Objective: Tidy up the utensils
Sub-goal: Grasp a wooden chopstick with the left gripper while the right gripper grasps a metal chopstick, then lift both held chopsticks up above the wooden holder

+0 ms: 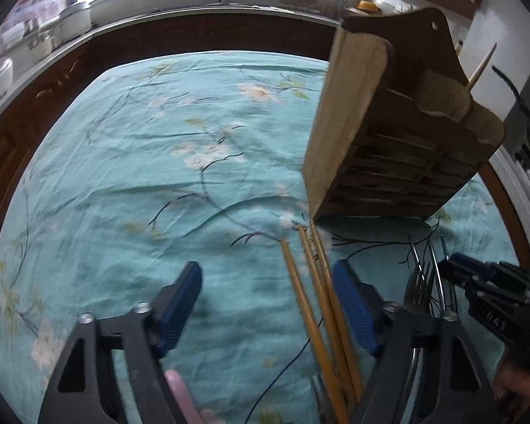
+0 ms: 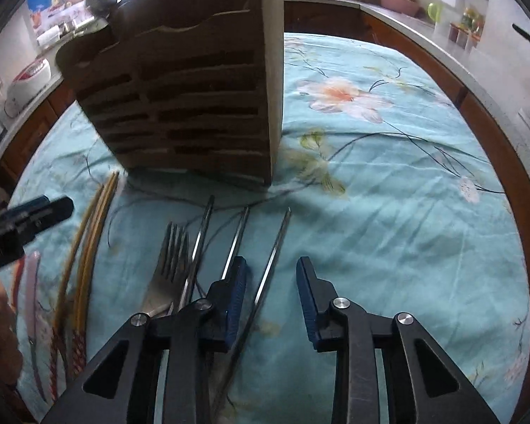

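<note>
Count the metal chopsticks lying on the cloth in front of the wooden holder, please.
3. One metal chopstick lies beside the fork; the middle one passes the left pad of the right hand-held gripper; the third lies between its pads. More may be hidden below.

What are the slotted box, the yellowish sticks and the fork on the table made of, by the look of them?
Slotted box: probably wood or bamboo, matt, with pale cut edges and brown faces.
Yellowish sticks: chopsticks, likely bamboo or lacquered wood, with a slight sheen; patterned ends show in the right wrist view.
Fork: metal, apparently stainless steel; grey and reflective.
</note>
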Available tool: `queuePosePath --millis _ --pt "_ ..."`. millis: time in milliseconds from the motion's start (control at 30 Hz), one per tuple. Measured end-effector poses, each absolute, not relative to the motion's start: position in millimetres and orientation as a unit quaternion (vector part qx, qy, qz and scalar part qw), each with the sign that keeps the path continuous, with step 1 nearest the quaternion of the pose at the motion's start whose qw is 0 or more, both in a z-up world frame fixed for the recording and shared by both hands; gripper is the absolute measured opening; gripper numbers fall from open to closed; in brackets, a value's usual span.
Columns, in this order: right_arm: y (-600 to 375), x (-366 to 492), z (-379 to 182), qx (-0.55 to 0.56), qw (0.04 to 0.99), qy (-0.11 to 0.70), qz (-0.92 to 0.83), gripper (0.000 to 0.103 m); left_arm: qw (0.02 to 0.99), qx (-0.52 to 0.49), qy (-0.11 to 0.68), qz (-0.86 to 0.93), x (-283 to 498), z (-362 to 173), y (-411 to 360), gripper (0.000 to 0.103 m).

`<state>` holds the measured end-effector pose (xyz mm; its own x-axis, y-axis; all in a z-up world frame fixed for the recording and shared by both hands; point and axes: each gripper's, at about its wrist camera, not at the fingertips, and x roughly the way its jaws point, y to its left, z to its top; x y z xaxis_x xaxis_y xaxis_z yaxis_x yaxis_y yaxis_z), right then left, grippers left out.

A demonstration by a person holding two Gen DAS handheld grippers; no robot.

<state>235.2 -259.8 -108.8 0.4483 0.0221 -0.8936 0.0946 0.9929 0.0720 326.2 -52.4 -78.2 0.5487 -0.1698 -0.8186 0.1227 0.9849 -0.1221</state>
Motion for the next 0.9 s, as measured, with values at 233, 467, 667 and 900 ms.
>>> queuePosePath --millis 233,467,667,900 --pt "-261.7 251.5 -113.3 0.054 0.852 0.520 -0.022 0.021 0.864 0.007 0.497 -0.086 343.8 -97.6 -65.8 0.025" --pt "-267.6 243.7 -113.0 0.074 0.860 0.504 -0.031 0.006 0.864 0.001 0.494 -0.098 336.8 -93.9 -60.0 0.004" --pt "-280.5 229.3 -97.5 0.140 0.865 0.482 -0.011 0.004 0.874 -0.033 0.472 -0.115 318.3 -68.1 -44.1 0.004" --pt "-279.5 212.0 -71.2 0.153 0.876 0.457 0.000 0.004 0.881 -0.064 0.449 -0.133 290.9 -38.8 -23.9 0.004"
